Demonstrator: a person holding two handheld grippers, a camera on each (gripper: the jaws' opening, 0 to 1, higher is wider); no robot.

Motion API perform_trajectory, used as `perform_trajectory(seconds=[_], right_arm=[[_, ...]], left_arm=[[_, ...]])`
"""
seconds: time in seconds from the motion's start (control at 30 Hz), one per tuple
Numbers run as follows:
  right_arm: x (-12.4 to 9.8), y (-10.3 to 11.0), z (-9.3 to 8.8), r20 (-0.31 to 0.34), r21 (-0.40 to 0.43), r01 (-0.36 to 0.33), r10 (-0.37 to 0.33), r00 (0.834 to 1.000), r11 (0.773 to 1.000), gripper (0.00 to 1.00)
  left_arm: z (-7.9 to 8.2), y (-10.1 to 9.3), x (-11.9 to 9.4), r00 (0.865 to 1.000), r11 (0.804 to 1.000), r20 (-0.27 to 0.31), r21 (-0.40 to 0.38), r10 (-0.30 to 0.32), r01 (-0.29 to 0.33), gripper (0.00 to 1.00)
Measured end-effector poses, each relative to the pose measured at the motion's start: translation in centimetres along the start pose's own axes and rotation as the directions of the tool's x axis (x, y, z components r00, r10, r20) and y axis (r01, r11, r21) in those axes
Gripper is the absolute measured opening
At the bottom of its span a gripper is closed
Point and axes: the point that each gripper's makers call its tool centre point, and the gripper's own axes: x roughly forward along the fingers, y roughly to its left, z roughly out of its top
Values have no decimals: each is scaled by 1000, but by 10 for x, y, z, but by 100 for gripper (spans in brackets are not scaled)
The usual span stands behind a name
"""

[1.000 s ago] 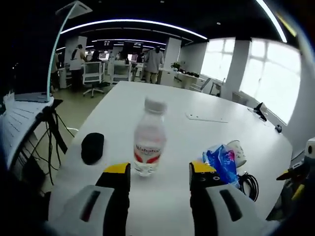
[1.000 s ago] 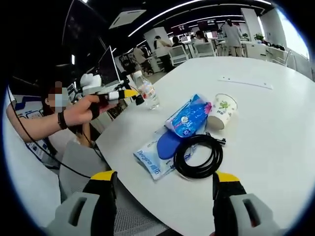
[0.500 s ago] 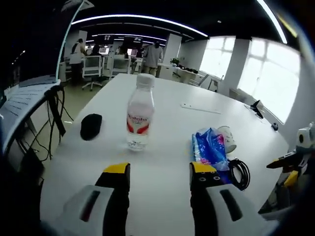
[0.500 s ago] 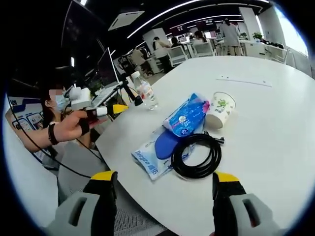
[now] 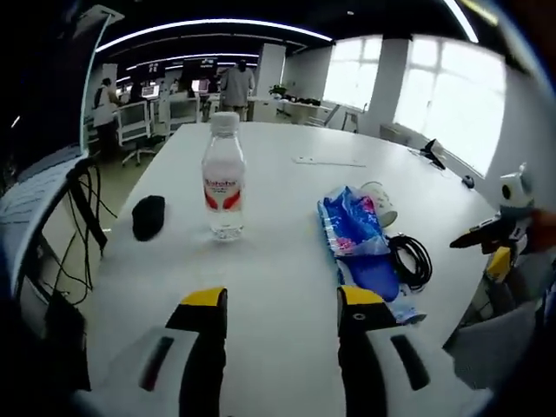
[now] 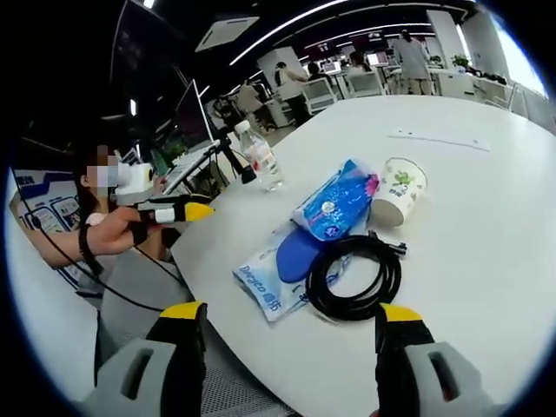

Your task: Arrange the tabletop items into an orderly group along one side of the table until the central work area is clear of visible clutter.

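I am holding both grippers released (nothing grasped): water bottle [image 5: 223, 178], wipes packs [image 6: 334, 205], coiled cable [image 6: 354, 278], cup [image 6: 399, 190], probably a mouse [image 5: 148, 215], all awaiting tidying on the surface [image 5: 278, 278].

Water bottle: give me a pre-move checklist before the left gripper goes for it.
1. Left gripper open and empty: ok.
2. Bottle upright, cap on: ok.
3. Path from jaws to bottle is bare table: ok.
4. Black mouse stands apart from the bottle: ok.
5. Blue packets, cup and cable are still clustered in the work area: not ok.
6. Right gripper open, hovering off the table edge, away from the bottle: ok.
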Motion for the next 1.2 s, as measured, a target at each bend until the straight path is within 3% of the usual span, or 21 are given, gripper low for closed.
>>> perform_trajectory(seconds=[0.3, 0.83, 1.03, 1.2], right_arm=[[1, -12, 10, 3, 5, 11, -11, 1000, 1000, 81], [30, -68, 54, 31, 126, 113, -118, 993, 986, 76], [47, -82, 68, 57, 225, 119, -135, 989, 967, 70], [57, -108, 77, 70, 338, 178, -214, 974, 924, 70]], left_arm=[[-5, 2, -14, 999, 999, -17, 26, -36, 37, 56], [0, 7, -37, 995, 992, -12, 75, -101, 102, 68], [2, 14, -38, 995, 991, -9, 80, -104, 104, 68], [5, 12, -38, 993, 990, -9, 87, -114, 114, 70]])
